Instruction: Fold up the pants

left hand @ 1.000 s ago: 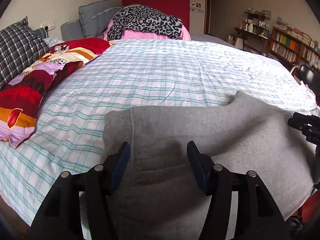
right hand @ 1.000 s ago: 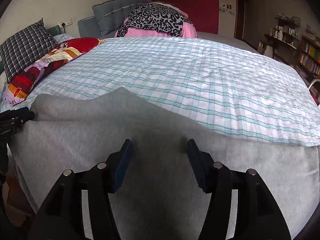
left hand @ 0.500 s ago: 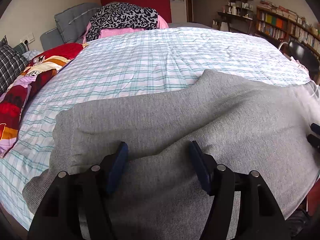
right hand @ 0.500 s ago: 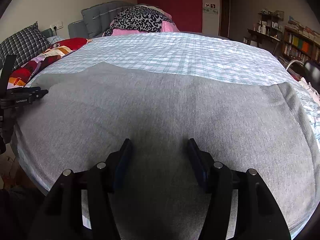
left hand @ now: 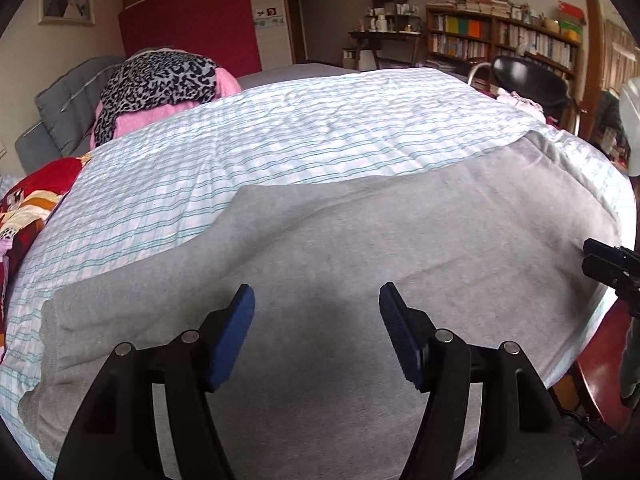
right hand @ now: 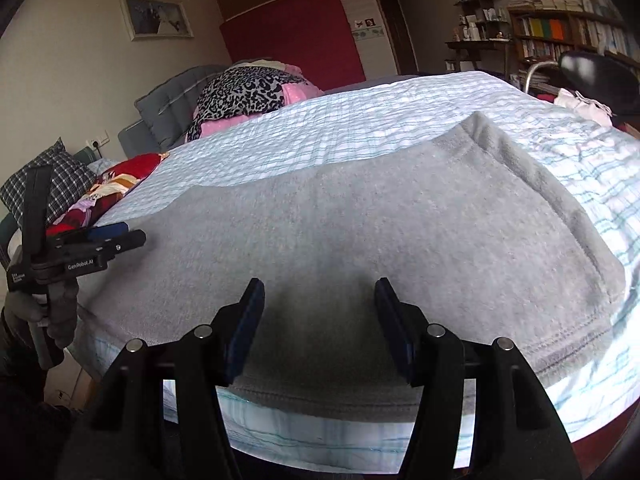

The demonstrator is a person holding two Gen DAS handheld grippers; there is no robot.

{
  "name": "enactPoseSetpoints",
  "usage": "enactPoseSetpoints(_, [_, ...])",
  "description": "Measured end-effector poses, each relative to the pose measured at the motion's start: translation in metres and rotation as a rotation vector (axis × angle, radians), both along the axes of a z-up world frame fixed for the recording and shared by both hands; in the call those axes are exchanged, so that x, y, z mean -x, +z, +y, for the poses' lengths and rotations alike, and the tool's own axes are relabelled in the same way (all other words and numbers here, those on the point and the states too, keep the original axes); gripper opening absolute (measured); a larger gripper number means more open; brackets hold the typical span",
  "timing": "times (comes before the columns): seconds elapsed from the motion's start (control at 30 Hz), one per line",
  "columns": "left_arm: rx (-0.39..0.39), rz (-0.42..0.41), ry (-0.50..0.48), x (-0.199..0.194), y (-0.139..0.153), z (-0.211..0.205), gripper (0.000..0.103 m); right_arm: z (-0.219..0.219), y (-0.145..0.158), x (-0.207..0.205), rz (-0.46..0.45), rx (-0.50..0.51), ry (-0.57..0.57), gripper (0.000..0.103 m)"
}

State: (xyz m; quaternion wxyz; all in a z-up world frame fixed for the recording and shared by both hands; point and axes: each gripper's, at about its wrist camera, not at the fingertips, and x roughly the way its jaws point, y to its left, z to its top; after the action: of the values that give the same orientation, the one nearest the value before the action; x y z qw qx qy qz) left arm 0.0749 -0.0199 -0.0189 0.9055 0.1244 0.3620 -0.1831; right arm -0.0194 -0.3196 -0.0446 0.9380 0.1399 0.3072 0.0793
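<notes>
Two tools are hovering over a bed (left hand: 320,128) whose striped sheet is taking up most of both views. Taking the bed's near edge as the landmark, the grey pants (left hand: 360,248) are lying lengthwise along that edge, spread flat and reaching from the left side of the bed to the right. Their far border is running unevenly, with a raised step near the middle, and at the right end a hemmed border (right hand: 532,184) is lying a little rumpled on the sheet. A small strip of the fabric is hanging over the near edge.

Judging from how the pants lie, they look doubled lengthwise, one leg over the other, though the pictures do not make that certain. The shortening folds, end toward end, are not yet made, so most of the folding appears to be ahead.

At the far side of the bed from that edge, a leopard-print cloth on pink bedding (left hand: 160,84) is piled up, with patterned pillows (right hand: 100,192) to the left.

The left tool (left hand: 316,312) is hanging above the pants close to the near edge, its jaws spread and holding nothing. The right tool (right hand: 320,308) is likewise poised just above the fabric at the near edge, jaws standing apart and pinching nothing.
</notes>
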Motion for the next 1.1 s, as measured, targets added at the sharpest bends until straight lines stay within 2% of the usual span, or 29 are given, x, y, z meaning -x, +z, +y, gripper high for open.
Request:
enactPoseSetpoints(0.17, [0.032,0.031,-0.103,0.002,-0.004,-0.046,0.065,-0.051,-0.007,0.031,0.03,-0.13,-0.138,0.059])
enactPoseSetpoints(0.3, [0.037,0.047,-0.164,0.009,-0.006,-0.074,0.065,-0.075,-0.014,0.05,0.041,-0.175,-0.204,0.059])
enactPoseSetpoints(0.47, [0.023,0.052,-0.221,0.021,-0.009,-0.098,0.065,-0.095,-0.024,0.069,0.048,-0.241,-0.261,0.059])
enactPoseSetpoints(0.7, [-0.005,0.068,-0.264,0.034,-0.019,-0.112,0.065,-0.115,-0.024,0.069,-0.014,-0.371,-0.277,0.058])
enactPoseSetpoints(0.87, [-0.008,0.086,-0.258,0.034,-0.025,-0.112,0.065,-0.119,-0.023,0.062,-0.003,-0.376,-0.295,0.055])
enactPoseSetpoints(1.03, [-0.007,0.098,-0.258,0.033,-0.03,-0.109,0.065,-0.12,-0.004,0.073,-0.066,-0.274,-0.371,0.055])
enactPoseSetpoints(1.1, [-0.003,0.1,-0.256,0.033,-0.031,-0.109,0.065,-0.128,-0.009,0.069,-0.029,-0.289,-0.393,0.055])
